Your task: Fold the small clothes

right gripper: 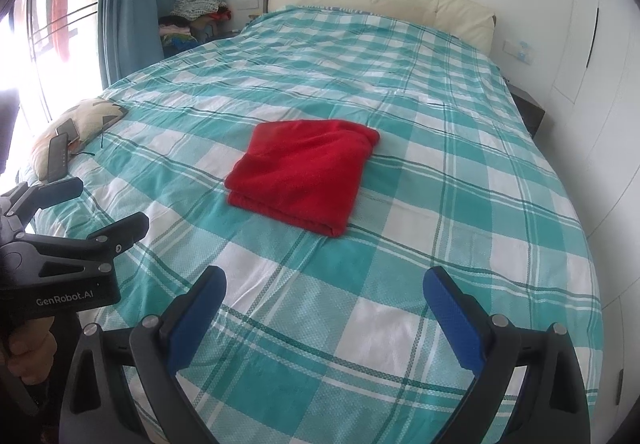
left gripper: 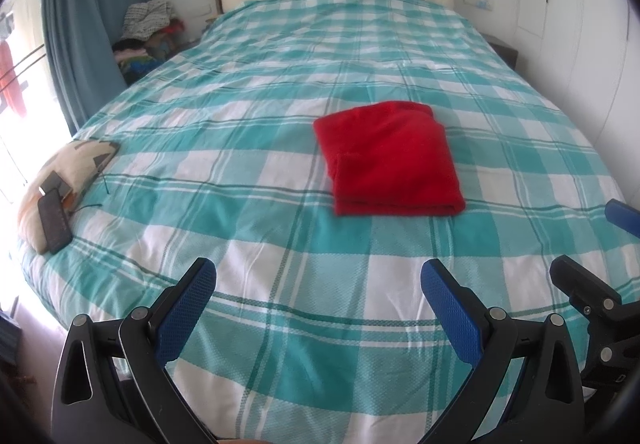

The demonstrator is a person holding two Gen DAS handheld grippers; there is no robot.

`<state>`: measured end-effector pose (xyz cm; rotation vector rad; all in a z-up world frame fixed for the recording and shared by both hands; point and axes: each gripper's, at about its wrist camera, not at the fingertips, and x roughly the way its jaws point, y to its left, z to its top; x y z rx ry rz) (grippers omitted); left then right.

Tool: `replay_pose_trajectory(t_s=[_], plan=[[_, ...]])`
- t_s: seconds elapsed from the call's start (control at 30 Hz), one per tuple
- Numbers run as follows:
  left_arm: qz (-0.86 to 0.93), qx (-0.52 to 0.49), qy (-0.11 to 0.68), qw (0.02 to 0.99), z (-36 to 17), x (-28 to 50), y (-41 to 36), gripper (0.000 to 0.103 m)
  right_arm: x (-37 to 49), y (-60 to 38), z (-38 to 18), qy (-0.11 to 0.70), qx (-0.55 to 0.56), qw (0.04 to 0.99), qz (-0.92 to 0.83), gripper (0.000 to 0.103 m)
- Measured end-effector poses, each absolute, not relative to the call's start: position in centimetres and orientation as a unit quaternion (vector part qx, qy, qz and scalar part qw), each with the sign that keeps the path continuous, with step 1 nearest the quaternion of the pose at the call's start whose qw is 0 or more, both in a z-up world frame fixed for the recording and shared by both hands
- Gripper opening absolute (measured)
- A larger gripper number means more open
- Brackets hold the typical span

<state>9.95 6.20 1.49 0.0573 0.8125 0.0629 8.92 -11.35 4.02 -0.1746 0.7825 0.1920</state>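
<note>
A red cloth [left gripper: 388, 159] lies folded into a neat rectangle on the checked bedspread [left gripper: 240, 147], well apart from everything else. Nearer the camera than the cloth, the left gripper [left gripper: 318, 290] hangs over the bedspread with its blue-padded fingers [left gripper: 188, 308] spread wide and nothing between them. Right of the cloth, the right gripper [left gripper: 592, 284] pokes in at the edge. Far left of the cloth, a cushion [left gripper: 64, 179] carries a dark phone [left gripper: 53, 217]

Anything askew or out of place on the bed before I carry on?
Nothing serious. The red garment lies folded flat on the checked bedspread, edges roughly even. Only a dark remote-like device sits half off the small pillow at the left edge. Both grippers hang open, clear of the cloth.
</note>
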Motion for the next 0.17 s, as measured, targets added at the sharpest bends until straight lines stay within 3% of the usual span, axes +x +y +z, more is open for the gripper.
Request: replay_pose_trajectory(t_s=[0.17], plan=[[0.035, 0.032, 0.389, 0.92, 1.61, 9.73, 6.32, 0.102, 8.92, -11.26, 4.07, 0.38, -0.085, 0.917, 0.093, 0.098]])
